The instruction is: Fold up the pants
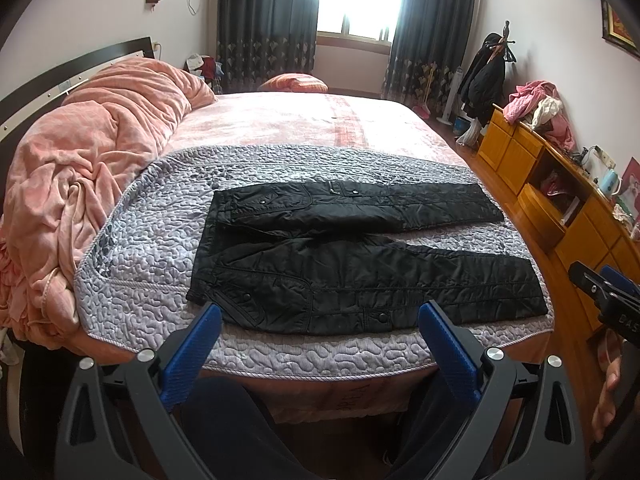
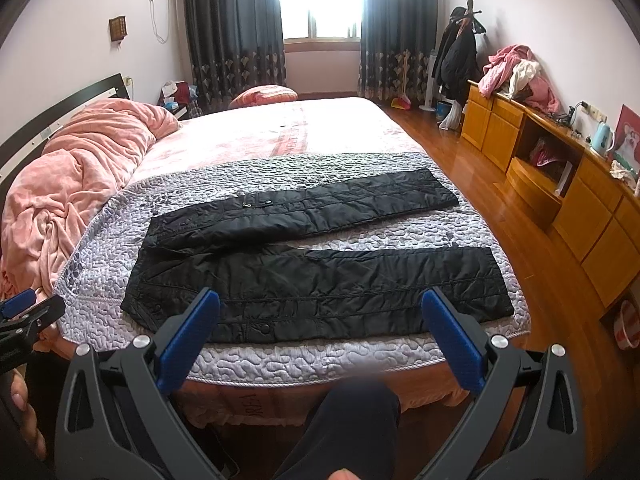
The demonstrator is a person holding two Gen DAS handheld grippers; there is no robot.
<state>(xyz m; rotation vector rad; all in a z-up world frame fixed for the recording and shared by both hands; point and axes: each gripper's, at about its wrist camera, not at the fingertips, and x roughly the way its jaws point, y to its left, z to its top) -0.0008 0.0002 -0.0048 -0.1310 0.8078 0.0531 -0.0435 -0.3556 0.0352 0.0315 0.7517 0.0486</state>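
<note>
Black quilted pants [image 1: 360, 264] lie flat, unfolded, on a grey stitched quilt [image 1: 152, 240] at the bed's near edge: waist left, legs splayed rightward in a V. Left gripper [image 1: 320, 332] spread wide, holding nothing, short of the pants. Right gripper [image 2: 320, 320] likewise spread, ribbed blue pads [image 2: 188, 332]. Crumpled pink blanket [image 1: 100, 152] left.

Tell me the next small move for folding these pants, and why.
Probably bring both grippers down to the near leg's edge: left gripper by the waist, right gripper toward the cuff. The pants lie flat with legs spread apart on the quilt, and both grippers are open, holding nothing, short of the fabric.
</note>
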